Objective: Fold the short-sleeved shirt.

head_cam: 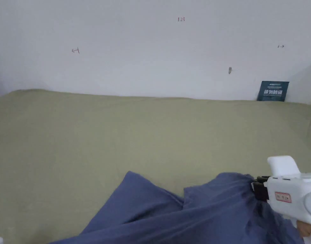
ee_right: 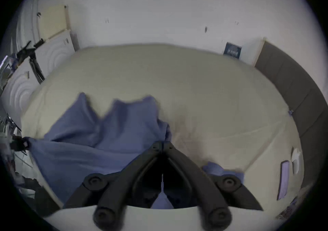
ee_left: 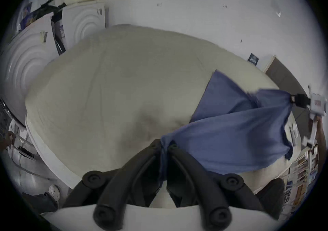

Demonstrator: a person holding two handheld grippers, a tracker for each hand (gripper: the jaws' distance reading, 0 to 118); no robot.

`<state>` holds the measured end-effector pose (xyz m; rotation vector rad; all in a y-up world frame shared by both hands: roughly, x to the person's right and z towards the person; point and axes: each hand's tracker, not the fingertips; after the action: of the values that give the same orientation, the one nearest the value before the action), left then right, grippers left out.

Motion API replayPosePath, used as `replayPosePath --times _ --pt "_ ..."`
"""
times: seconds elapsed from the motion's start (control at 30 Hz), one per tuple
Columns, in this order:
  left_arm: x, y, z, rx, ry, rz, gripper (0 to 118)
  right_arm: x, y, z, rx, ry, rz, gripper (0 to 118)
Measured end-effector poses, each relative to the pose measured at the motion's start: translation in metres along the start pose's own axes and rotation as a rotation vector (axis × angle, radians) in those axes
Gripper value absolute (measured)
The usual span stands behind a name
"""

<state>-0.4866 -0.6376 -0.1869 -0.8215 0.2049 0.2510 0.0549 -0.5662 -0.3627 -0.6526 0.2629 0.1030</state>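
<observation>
1. You hold a blue short-sleeved shirt (head_cam: 196, 216) stretched between your two tongs above a bed spread with an olive-green sheet (head_cam: 126, 133), in front of a plain white wall (head_cam: 145, 57).

2. Your right gripper (head_cam: 255, 187), white-bodied with black jaws, comes in from the right of the head view. In the right gripper view its jaws are closed tip to tip, with an edge of the blue fabric pinched between them.

3. Your left gripper (ee_left: 164, 145) has its jaws drawn together on a gathered bunch of the shirt, and the cloth runs down between them in the left gripper view.

4. The garment hangs in a slack band from one grip to the other; its far part drapes down onto the sheet, where a pointed corner (head_cam: 130, 174) lies flat on the bed.

5. In the left gripper view the shirt runs up and to the right, to the black jaws of your other tong at the frame's edge.

6. A small dark blue sign (head_cam: 273, 91) leans against the wall at the far right corner of the bed.

7. White moulded panels (ee_left: 83, 21) stand beside the bed on the left, and a grey padded headboard (ee_right: 291, 89) borders its right side.
</observation>
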Motion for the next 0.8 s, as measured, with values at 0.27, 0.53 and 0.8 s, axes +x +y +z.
replayPosePath --times 0.27,0.53,0.8 --pt "0.018 0.057 0.1 0.259 -0.021 -0.05 5 0.001 -0.006 0.182 0.254 -0.066 0.006 0" --pt "0.051 0.105 0.191 0.406 -0.077 -0.119 5 0.011 -0.004 0.251 0.387 -0.099 -0.066 0" --pt "0.074 0.143 0.195 0.424 -0.091 -0.142 5 0.029 0.013 0.244 0.415 -0.104 -0.122 0"
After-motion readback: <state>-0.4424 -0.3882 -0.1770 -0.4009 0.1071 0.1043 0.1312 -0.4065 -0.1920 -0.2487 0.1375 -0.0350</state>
